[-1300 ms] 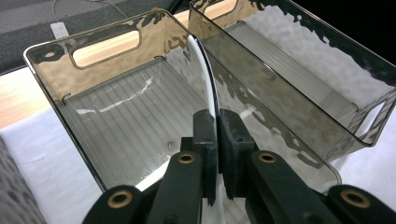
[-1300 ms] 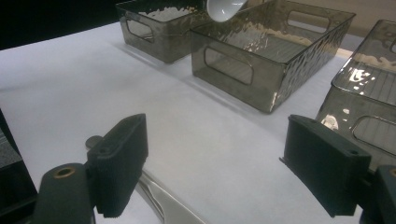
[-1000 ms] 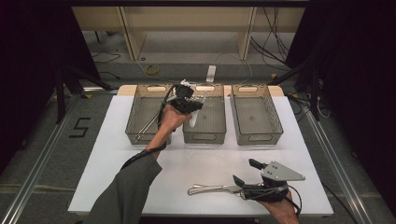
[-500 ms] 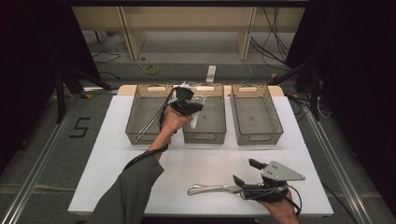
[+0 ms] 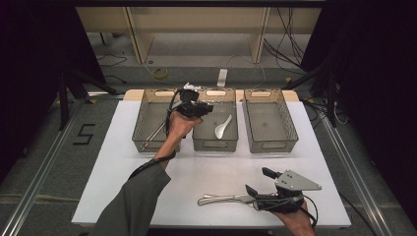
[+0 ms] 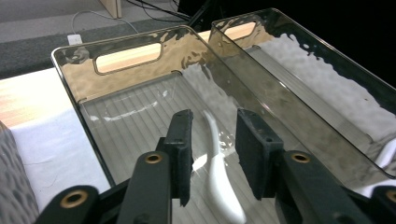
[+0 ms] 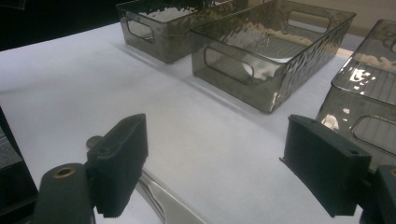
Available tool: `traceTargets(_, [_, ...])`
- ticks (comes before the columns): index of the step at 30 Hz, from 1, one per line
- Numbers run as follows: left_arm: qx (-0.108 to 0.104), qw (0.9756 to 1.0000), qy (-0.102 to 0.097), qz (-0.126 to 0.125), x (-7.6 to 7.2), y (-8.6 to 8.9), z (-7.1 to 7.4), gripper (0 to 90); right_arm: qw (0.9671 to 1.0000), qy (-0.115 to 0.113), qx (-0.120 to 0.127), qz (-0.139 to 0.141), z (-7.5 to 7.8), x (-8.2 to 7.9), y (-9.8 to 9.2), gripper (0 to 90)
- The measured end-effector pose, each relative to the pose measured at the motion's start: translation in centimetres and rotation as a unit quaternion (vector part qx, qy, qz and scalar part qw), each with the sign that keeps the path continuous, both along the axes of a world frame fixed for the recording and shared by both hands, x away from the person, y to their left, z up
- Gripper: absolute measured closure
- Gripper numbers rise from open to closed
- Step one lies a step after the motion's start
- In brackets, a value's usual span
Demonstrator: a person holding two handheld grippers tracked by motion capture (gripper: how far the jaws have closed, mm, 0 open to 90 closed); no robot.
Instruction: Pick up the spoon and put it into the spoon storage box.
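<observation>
Beneath the left gripper [image 6: 212, 140], jaws just parted, the white spoon [image 6: 219, 163] lies half hidden; right gripper [image 7: 224, 168] gapes.

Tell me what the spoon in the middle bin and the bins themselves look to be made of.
Spoon: glossy white, probably ceramic or hard plastic; it shows bright highlights. Middle bin: smoke-tinted clear plastic, likely acrylic; the ribbed floor shows through and its rippled walls mirror the light.

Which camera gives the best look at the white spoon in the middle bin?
The high view: the whole white spoon lies in the middle bin. The left gripper view shows its handle between the left gripper's open jaws. The right gripper view gives a white glimpse through the wall.
</observation>
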State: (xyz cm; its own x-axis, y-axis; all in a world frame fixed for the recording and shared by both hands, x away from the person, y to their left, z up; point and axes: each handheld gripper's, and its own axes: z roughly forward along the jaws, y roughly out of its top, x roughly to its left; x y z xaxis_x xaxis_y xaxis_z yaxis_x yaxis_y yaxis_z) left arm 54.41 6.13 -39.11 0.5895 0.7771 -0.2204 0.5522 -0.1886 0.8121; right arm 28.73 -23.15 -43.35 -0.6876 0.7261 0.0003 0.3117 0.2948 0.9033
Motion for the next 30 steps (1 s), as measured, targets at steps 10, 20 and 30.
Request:
traceTargets(10, [0.008, 0.9989, 0.029, -0.036, -1.4, 0.8, 1.0, 43.4, 1.0000, -0.001, 0.000, 0.002, 0.0, -0.1, 0.0, 22.3])
traceTargets(20, [0.011, 0.9980, 0.020, -0.059, -5.5, 3.7, 1.6, 30.8, 0.9994, 0.008, 0.002, 0.032, 0.1, -0.1, 0.4, 22.4])
traceTargets(30, [-0.016, 0.9983, 0.001, -0.057, -9.9, 7.2, 0.7, 25.1, 0.9974, 0.034, -0.021, 0.060, 0.5, 0.4, 1.0, 22.1])
